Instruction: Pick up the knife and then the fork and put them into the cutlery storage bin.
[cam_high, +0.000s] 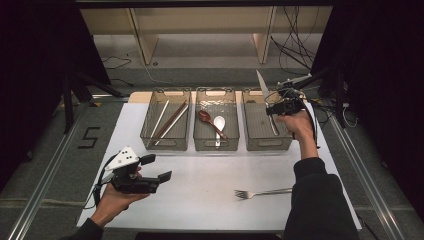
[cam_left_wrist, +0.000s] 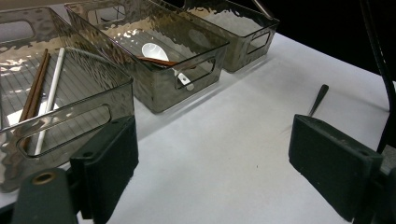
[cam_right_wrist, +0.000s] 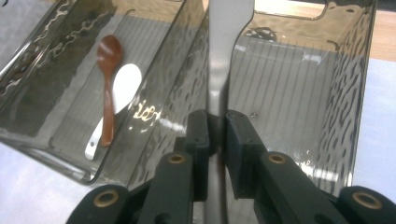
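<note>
The knife (cam_right_wrist: 224, 51) is pinched by its handle between the pressed-together jaws of the right hand-held gripper (cam_right_wrist: 216, 135), blade projected upward, above the right-hand bin (cam_high: 260, 137) on the table (cam_high: 200, 190), while the left hand-held gripper (cam_left_wrist: 215, 163) is held spread.

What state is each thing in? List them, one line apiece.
Right gripper: shut on the knife, above the right bin.
Knife: clamped, blade raised, over the right bin.
Left gripper: open, holding nothing.
Right bin: upright; contents unclear.
Middle bin: upright, holds a brown spoon and a white spoon.
Left bin: upright, holds chopsticks.
Fork: flat on the table.
</note>
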